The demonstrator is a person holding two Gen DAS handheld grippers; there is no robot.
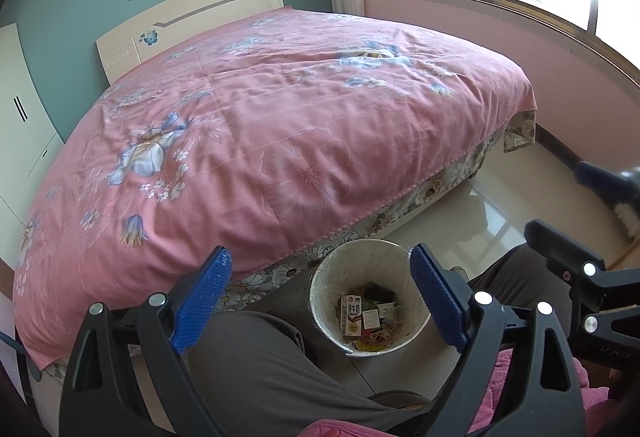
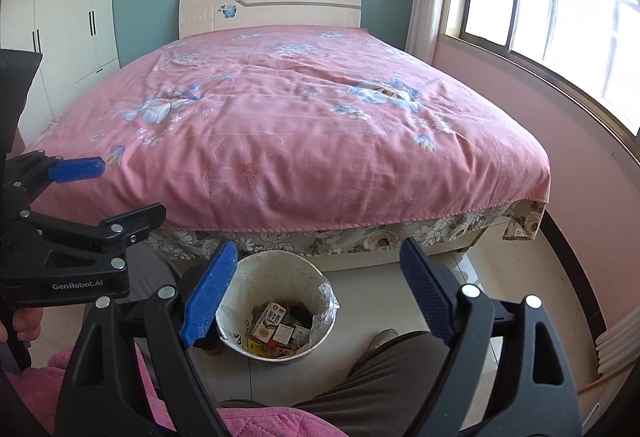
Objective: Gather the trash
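The trash bin (image 2: 276, 311) stood on the floor (image 2: 472, 277) just before the foot of the bed (image 2: 300, 125), between the person's two knees (image 2: 400, 369). Inside it lay a milk carton (image 2: 269, 320) among other small boxes. Behind the bed rose the headboard (image 2: 272, 7), with the wardrobe (image 2: 68, 17) to its left and the window (image 2: 560, 9) along the right wall. The left hand-held gripper (image 2: 128, 187) hung left of the bin, the right hand-held gripper (image 2: 318, 289) above it.
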